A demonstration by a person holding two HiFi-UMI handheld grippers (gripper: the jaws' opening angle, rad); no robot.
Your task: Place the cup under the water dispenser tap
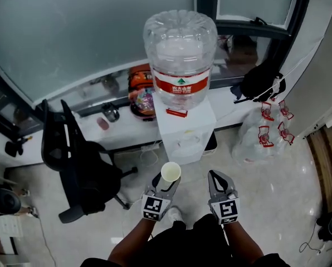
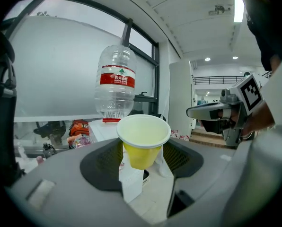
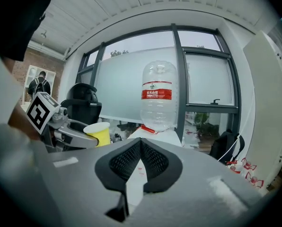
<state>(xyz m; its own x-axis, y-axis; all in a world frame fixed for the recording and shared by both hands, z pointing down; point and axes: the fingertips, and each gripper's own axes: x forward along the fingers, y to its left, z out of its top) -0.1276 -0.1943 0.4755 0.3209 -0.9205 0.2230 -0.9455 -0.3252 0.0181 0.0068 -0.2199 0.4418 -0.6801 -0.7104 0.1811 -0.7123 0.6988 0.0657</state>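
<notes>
- The left gripper (image 1: 165,186) held the yellow cup (image 1: 170,172) tight between its fingers (image 2: 101,163), upright, in front of the water dispenser (image 1: 185,132)
- The right gripper (image 1: 217,179) was beside it, also in front of the water dispenser, its fingers (image 3: 127,163) closed together on nothing
- A big water bottle (image 1: 180,54) stood on top of the water dispenser
</notes>
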